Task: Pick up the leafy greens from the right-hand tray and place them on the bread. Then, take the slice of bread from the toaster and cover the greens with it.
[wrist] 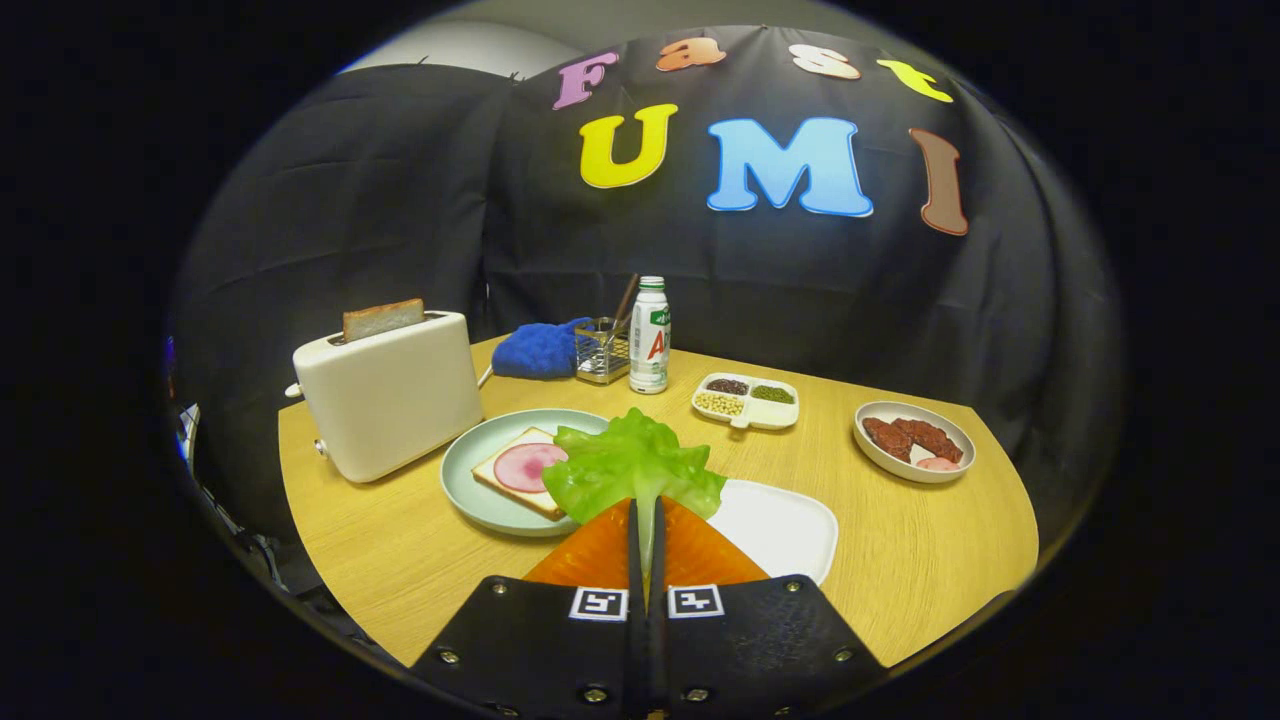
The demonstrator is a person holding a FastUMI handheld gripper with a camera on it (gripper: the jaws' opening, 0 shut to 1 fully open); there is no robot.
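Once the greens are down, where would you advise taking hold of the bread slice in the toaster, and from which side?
Grip the bread slice by its exposed top edge, coming from above. It stands upright in the toaster slot with only that upper part showing, so its two flat faces suit the fingers and it should lift straight up. For now the gripper is shut on the leafy greens.

The gripper [646,520], fingers pinching the leafy greens [630,465], is hanging just beside the round plate [480,495]; bare table [930,570] is lying open beyond the white tray [790,530], while the toaster [388,400] is blocking the far side.
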